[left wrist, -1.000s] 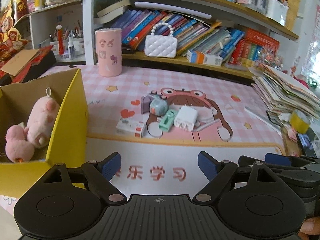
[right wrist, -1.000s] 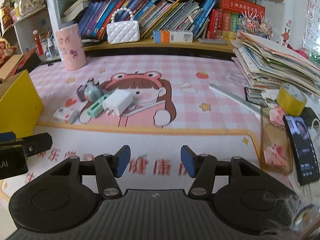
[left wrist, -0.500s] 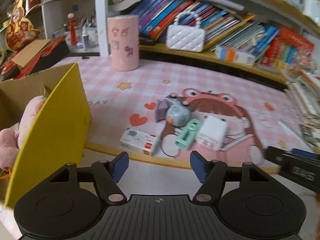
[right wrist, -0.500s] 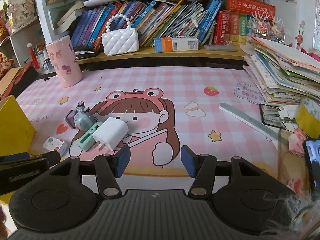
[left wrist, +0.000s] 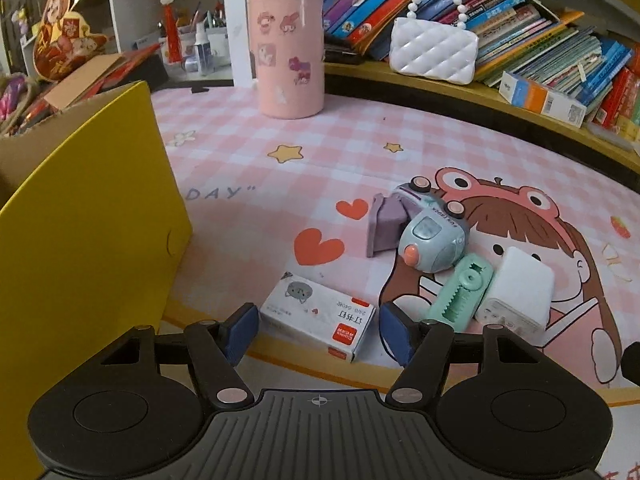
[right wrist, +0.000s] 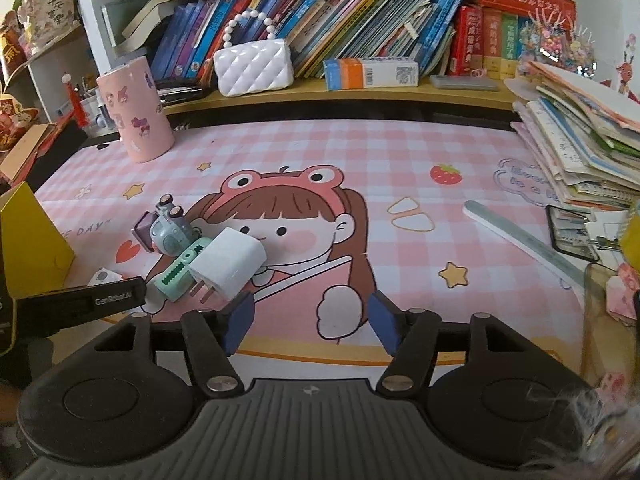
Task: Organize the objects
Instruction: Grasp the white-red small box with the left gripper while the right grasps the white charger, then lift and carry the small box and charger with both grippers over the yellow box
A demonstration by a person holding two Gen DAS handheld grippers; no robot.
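Staple box [left wrist: 318,322] is seen flat on the pink mat [left wrist: 280,168], bracketed by the closing left gripper [left wrist: 316,334], pads not touching; right gripper [right wrist: 308,322] jaws, opening, hold nothing

On the pink mat [left wrist: 248,168] lies one cluster of five small things: one staple box [left wrist: 318,316], one purple block [left wrist: 384,224], one blue-grey toy truck [left wrist: 434,240], one mint-green clip [left wrist: 460,294] and one white charger [left wrist: 518,294]. At the near left stands one yellow box [left wrist: 92,220]; at the far left, one pink cylinder [left wrist: 285,52]. On the far shelf sits one white quilted purse [left wrist: 434,54].
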